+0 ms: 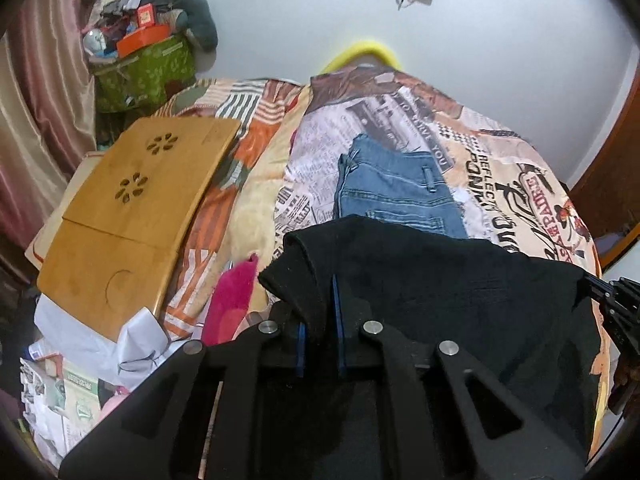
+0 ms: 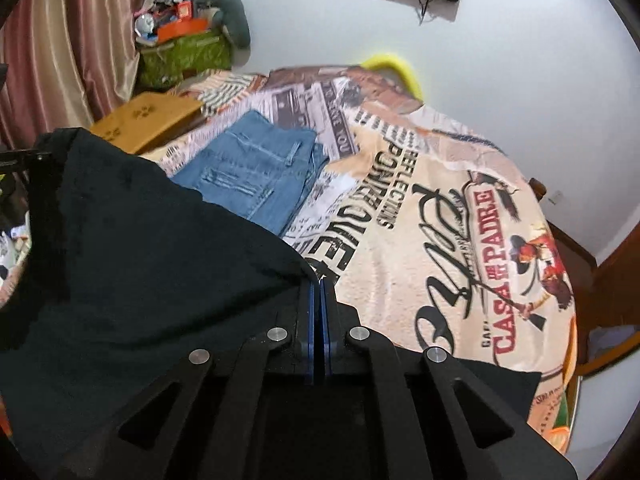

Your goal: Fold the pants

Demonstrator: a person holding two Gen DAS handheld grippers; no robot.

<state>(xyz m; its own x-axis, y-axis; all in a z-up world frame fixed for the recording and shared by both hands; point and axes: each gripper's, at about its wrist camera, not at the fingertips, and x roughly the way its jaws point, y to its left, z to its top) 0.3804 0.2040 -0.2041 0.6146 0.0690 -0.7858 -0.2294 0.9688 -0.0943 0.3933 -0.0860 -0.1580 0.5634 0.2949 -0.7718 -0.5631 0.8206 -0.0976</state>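
The left gripper [image 1: 320,320] pinches a fold of the black pants [image 1: 440,288] between its blue pads, and the right gripper [image 2: 319,320] is clamped on the fabric's edge — the dark cloth [image 2: 140,260] spreads toward nine o'clock in the right wrist view. The garment hangs stretched between both tools above the printed bedspread [image 2: 440,220]. Folded blue jeans [image 1: 392,188] lie at twelve o'clock — a wooden lap tray [image 1: 140,196] at ten.
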